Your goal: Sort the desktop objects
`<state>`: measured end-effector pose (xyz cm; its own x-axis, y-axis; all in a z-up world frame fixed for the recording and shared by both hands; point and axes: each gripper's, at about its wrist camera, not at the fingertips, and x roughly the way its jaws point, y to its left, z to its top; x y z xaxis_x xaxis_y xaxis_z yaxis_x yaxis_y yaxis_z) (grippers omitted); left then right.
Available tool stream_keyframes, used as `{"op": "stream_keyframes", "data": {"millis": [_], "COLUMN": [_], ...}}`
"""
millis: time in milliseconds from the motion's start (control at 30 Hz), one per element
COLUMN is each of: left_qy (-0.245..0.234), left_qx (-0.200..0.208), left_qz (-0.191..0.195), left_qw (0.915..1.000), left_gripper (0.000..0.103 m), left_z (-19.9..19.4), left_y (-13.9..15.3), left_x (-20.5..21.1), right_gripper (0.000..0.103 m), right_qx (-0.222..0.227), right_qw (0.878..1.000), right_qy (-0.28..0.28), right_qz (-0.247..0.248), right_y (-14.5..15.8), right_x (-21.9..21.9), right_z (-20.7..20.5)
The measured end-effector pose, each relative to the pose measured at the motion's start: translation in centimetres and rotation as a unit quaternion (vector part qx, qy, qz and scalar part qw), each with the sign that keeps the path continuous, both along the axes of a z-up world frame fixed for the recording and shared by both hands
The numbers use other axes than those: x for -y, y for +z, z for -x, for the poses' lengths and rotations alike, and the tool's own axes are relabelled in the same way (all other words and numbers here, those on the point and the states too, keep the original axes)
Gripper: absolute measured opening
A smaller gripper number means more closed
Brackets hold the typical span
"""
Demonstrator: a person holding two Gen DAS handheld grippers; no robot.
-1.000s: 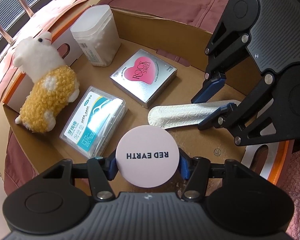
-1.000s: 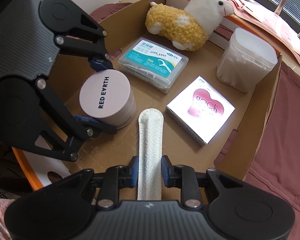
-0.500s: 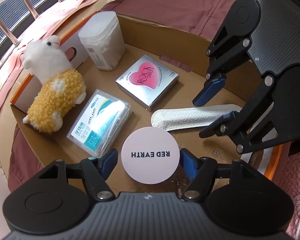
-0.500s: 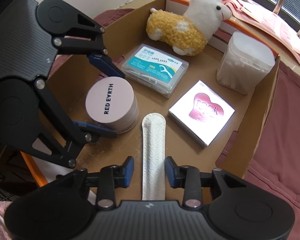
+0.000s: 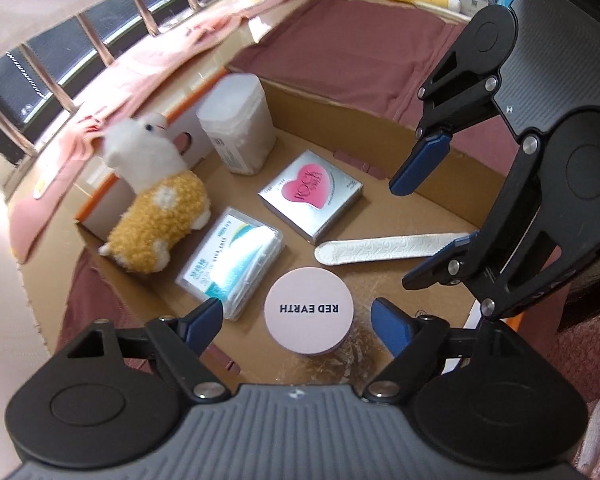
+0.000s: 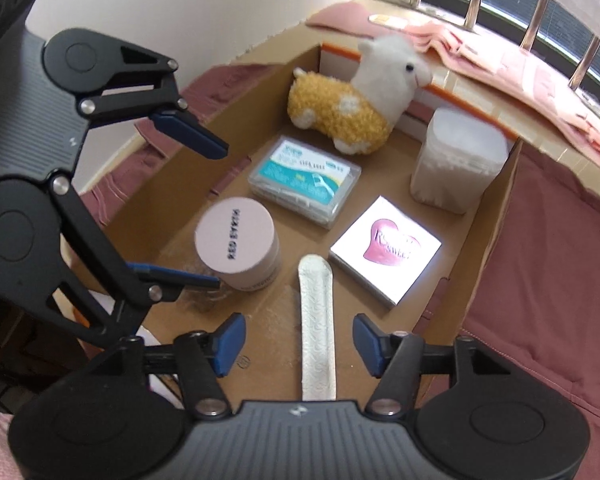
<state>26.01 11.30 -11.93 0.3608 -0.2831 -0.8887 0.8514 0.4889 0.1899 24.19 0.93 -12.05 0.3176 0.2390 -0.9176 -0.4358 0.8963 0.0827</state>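
Observation:
A cardboard box (image 5: 452, 184) holds the objects. A pink round "RED EARTH" jar (image 5: 309, 315) stands on its floor between the jaws of my open left gripper (image 5: 298, 322), untouched. A white embossed sachet (image 6: 317, 320) lies flat between the jaws of my open right gripper (image 6: 298, 344), untouched. The jar (image 6: 238, 246) and the left gripper (image 6: 208, 212) also show in the right wrist view; the sachet (image 5: 384, 248) and the right gripper (image 5: 428, 216) show in the left wrist view.
Also in the box: a yellow and white alpaca plush (image 5: 156, 200), a clear floss-pick case (image 5: 232, 260), a silver box with a pink heart (image 5: 312, 194) and a frosted cotton-swab tub (image 5: 238, 124). Maroon cloth (image 6: 540, 280) surrounds the box. A barred window (image 6: 520, 4) is behind.
Both grippers have opened, the left letting go of the jar and the right letting go of the sachet. Both have pulled up and back from the box.

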Motion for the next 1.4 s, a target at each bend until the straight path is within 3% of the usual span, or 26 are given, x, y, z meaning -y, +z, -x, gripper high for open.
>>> {"op": "stream_keyframes", "data": {"millis": [233,367,433,567,800,1033,1233,1400], "left_qy": [0.052,0.082,0.097,0.131,0.228,0.300,0.358,0.386], "left_qx": [0.009,0.012,0.011,0.011,0.007,-0.019,-0.037,-0.023], "left_qz": [0.034,0.060,0.071,0.100,0.147,0.146,0.146,0.141], "left_qw": [0.9980,0.9948,0.9928,0.9862,0.9625,0.9426,0.9215,0.9115], "left_gripper": [0.097,0.103,0.103,0.103,0.103,0.103,0.103,0.103], "left_z": [0.9,1.9,2.3,3.1,3.9,4.9,5.8,7.4], "left_y": [2.6,4.3,4.8,5.9,7.2,7.0,6.7,7.2], "left_x": [-1.8,-3.2,-3.7,-5.0,-6.9,-8.2,-8.9,-8.3], "right_gripper": [0.081,0.084,0.093,0.094,0.102,0.103,0.103,0.103], "right_qx": [0.026,0.042,0.047,0.060,0.079,0.083,0.079,0.075], "right_qw": [0.999,0.997,0.995,0.991,0.978,0.964,0.963,0.965], "right_qy": [-0.032,-0.060,-0.072,-0.111,-0.184,-0.243,-0.248,-0.238], "right_qz": [-0.019,-0.035,-0.040,-0.051,-0.066,-0.073,-0.071,-0.079], "right_y": [3.3,4.8,5.5,6.6,8.0,8.6,8.5,8.9], "right_x": [0.4,0.6,0.6,0.6,0.6,0.4,0.1,0.3], "right_z": [1.7,3.1,3.8,5.2,7.8,10.0,10.8,11.1]}}
